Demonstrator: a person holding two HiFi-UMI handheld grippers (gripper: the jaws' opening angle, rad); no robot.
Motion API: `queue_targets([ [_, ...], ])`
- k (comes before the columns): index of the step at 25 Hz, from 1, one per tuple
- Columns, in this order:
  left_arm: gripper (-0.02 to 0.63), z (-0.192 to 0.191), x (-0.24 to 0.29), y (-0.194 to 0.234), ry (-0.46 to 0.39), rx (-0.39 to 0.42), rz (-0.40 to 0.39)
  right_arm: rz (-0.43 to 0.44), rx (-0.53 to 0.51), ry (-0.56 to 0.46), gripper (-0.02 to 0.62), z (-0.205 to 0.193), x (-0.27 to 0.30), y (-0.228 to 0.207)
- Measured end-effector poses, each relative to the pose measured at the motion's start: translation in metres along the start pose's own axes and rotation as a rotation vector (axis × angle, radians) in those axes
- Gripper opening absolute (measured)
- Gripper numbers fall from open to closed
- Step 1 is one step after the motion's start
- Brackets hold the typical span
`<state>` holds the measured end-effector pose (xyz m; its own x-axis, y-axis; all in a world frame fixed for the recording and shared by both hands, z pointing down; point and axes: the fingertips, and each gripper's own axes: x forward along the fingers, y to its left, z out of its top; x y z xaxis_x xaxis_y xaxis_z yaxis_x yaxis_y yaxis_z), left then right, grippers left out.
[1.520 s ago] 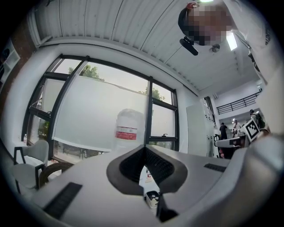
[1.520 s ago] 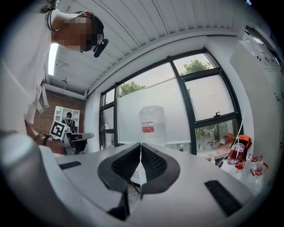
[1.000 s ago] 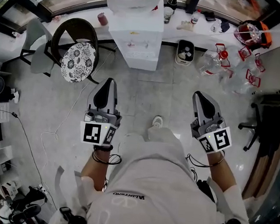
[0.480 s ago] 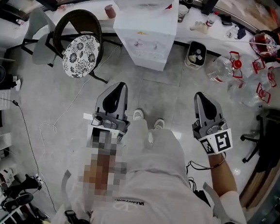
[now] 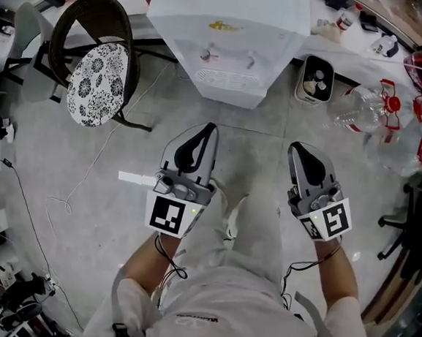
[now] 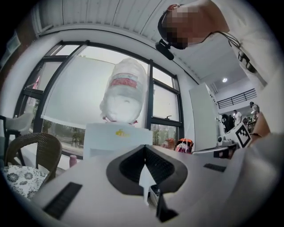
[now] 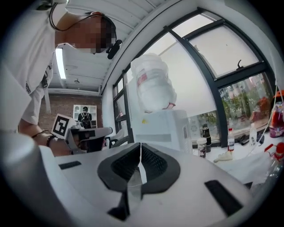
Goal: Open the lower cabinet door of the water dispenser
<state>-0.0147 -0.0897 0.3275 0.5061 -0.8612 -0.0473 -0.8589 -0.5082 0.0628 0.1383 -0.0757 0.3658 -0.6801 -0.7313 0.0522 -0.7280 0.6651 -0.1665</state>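
Water dispenser [image 5: 229, 48] ahead of you; your left gripper [image 5: 205, 131] and right gripper [image 5: 298, 150] both pressed together, empty.

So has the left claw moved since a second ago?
Yes. The left claw has closed in on the water dispenser, now facing its front rather than its left edge.

Floral cushion [image 5: 95, 82] rests on wicker chair [image 5: 67, 28]; clear bottles [image 5: 359, 109] lie on floor [image 5: 88, 146].
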Motion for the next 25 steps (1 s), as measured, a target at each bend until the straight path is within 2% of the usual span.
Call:
queue_targets([
  [6,0.003,-0.13,0.026,0.04,-0.005,0.039,-0.008,-0.036,-0.039,0.004,0.015,-0.12,0.041,-0.04],
  [10,0.003,-0.206,0.042,0.042,-0.009,0.019,-0.039,-0.02,-0.055,0.005,0.018,-0.195,0.069,-0.06],
  [11,0.003,-0.221,0.046,0.042,-0.009,0.018,-0.05,-0.014,-0.049,0.002,0.034,-0.211,0.075,-0.066],
  [12,0.003,-0.234,0.05,0.042,-0.01,0.023,-0.063,-0.007,-0.043,-0.001,0.078,-0.226,0.081,-0.071],
  [14,0.003,-0.254,0.058,0.043,-0.019,0.039,-0.084,0.004,-0.037,-0.005,0.118,-0.251,0.092,-0.082],
  [25,0.003,-0.328,0.074,0.051,-0.053,0.097,-0.155,-0.015,-0.07,-0.028,0.216,-0.345,0.129,-0.152],
])
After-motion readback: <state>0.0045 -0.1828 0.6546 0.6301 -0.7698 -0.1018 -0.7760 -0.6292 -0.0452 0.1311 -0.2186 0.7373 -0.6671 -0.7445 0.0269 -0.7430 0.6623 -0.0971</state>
